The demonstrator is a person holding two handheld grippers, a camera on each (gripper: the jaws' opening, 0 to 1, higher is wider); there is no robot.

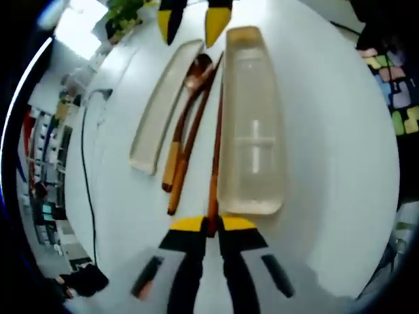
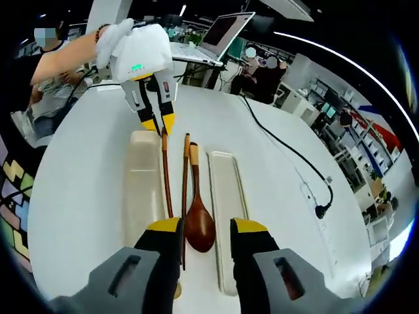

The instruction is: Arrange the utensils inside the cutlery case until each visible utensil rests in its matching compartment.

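Left gripper (image 1: 211,226) being clenched on end of one chopstick (image 1: 215,157), just beside case base (image 1: 252,124). Right gripper (image 2: 206,230) being held released, jaws straddling spoon (image 2: 198,219) bowl. Spoon and second chopstick (image 2: 185,190) lying between base and lid (image 2: 226,216) on table (image 2: 85,183).

Risk, as judged: thin stick pivoting in grip, being dragged against base wall, nudging spoon aside.

Compartment dividers being blurred by translucent plastic; far chopstick tip being hidden under right jaw.

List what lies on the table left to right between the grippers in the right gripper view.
Deep case tray → chopstick held by the left gripper → second chopstick → wooden spoon → shallow lid.
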